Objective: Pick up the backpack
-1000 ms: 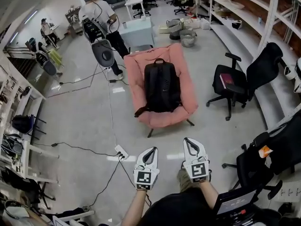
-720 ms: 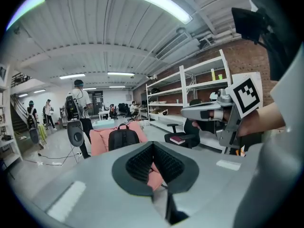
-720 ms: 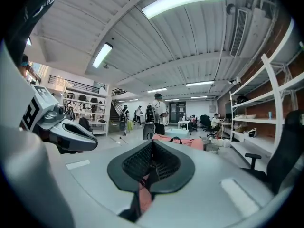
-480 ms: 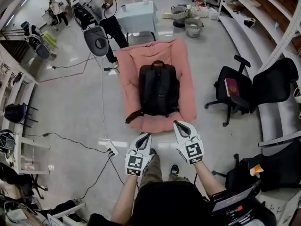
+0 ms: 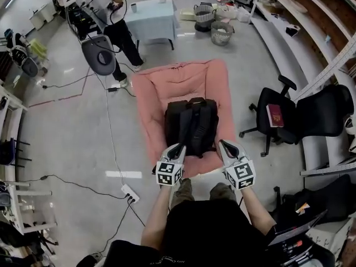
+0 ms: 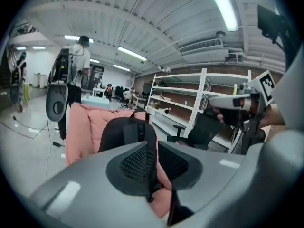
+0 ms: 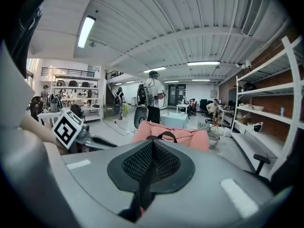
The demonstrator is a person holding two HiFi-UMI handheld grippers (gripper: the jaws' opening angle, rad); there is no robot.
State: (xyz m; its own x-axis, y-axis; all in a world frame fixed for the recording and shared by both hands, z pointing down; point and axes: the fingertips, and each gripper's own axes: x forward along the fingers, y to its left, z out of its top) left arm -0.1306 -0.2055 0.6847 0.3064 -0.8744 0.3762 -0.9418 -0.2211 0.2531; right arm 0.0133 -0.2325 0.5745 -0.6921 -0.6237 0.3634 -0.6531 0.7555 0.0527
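Observation:
A black backpack [image 5: 192, 125] lies on a pink low chair [image 5: 178, 82] in the middle of the floor. My left gripper [image 5: 178, 147] hovers at the backpack's near left corner. Its jaws have just been opening and stand slightly apart, nothing between them; in the left gripper view the backpack [image 6: 124, 133] shows just beyond the left gripper [image 6: 152, 151]. My right gripper [image 5: 223, 144] is at the near right corner, shut and empty. In the right gripper view the right gripper [image 7: 151, 148] points over the pink chair [image 7: 187, 137], with the backpack's top handle [image 7: 161, 135] showing.
A black office chair [image 5: 289, 115] with a red book on its seat stands to the right, next to long shelves [image 5: 311, 60]. A person [image 5: 108, 7] with equipment stands at the far left by a light blue table [image 5: 151, 18]. Cables and a power strip [image 5: 129, 192] lie on the floor at left.
I have walked up to the pink chair. Both grippers have moved forward from well short of it to the backpack's near end, one at each corner.

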